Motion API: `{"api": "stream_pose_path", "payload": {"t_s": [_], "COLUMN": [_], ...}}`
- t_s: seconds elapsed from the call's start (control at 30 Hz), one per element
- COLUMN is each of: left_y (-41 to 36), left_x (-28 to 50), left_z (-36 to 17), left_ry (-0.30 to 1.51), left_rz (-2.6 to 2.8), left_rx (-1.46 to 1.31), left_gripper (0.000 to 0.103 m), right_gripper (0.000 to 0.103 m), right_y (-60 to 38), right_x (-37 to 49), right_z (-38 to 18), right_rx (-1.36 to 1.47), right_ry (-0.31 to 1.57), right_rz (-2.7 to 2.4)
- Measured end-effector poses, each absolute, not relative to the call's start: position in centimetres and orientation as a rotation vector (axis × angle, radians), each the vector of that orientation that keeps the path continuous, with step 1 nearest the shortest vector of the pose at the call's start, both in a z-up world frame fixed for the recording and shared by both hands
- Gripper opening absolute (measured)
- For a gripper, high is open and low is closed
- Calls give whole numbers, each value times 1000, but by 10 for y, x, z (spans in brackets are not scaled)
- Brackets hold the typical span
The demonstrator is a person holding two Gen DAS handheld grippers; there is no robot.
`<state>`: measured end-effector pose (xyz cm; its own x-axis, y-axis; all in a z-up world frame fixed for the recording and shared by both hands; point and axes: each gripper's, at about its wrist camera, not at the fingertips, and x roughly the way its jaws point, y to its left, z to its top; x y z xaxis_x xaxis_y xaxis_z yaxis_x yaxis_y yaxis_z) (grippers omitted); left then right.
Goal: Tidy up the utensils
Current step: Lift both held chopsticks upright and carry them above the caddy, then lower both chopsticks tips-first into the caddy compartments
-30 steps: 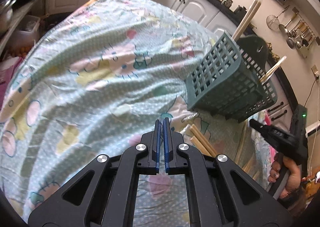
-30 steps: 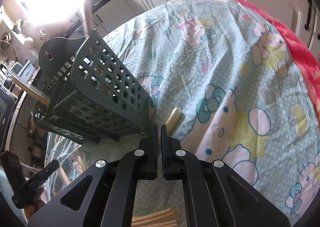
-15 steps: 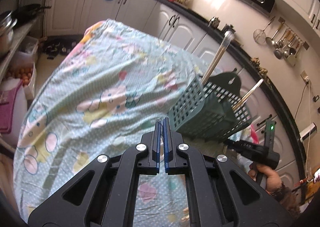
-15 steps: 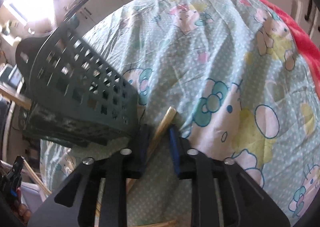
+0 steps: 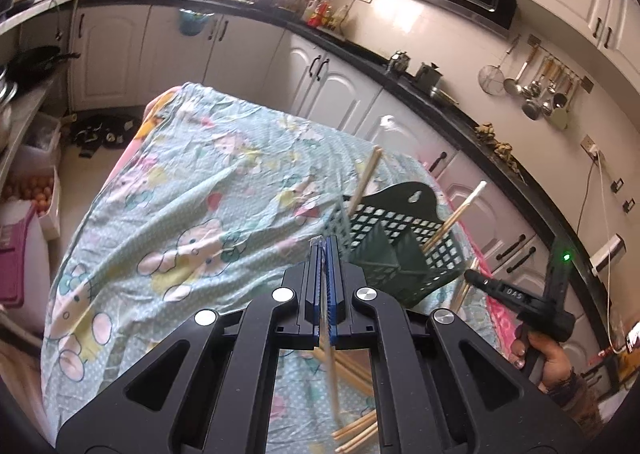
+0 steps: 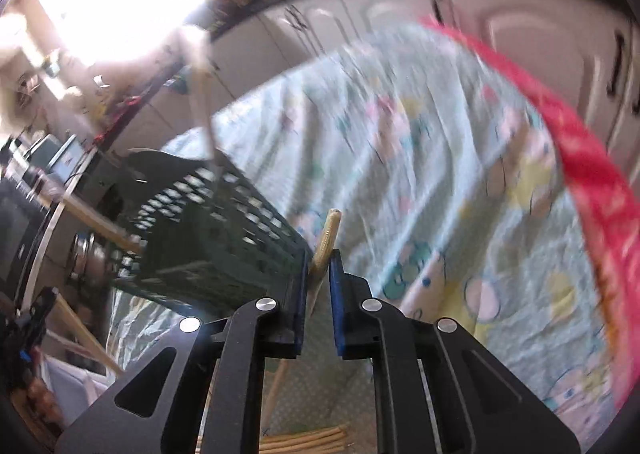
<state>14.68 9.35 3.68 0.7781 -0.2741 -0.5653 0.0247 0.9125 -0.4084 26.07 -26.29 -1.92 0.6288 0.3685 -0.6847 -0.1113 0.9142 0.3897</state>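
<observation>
Left view: left gripper (image 5: pixel 324 254) at lower centre, now raised off the cloth (image 5: pixel 192 189), pads pressed together on a thin chopstick (image 5: pixel 330 358) hanging below; basket (image 5: pixel 396 242) at right centre, loose sticks (image 5: pixel 352 370) at bottom. Right view, blurred: right gripper (image 6: pixel 319 266) at centre, jaws closing on a newly lifted stick (image 6: pixel 327 240), just beside the basket (image 6: pixel 216 221) at left — both ready to drop in.

Motion blur is smearing the green basket (image 6: pixel 208 230) left of the right gripper (image 6: pixel 318 270), whose body is hiding the lower shaft of the chopstick (image 6: pixel 326 242) between its closing jaws.
</observation>
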Motion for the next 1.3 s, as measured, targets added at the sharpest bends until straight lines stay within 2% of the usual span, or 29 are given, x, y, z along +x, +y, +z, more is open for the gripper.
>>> {"api": "stream_pose_path", "payload": {"t_s": [0.67, 1.3], "left_y": [42, 5], "left_x": [154, 180], "left_z": [104, 173], "left_ry": [546, 426], "left_rz": [-326, -442], "left_rx": [-306, -294], "left_gripper": [0, 0], "right_gripper": [8, 8], "right_y": [-225, -212], "right_x": [198, 188], "right_z": [90, 152], "right_rx": [83, 23], "right_ry": [531, 363], "right_rz": [439, 494]}}
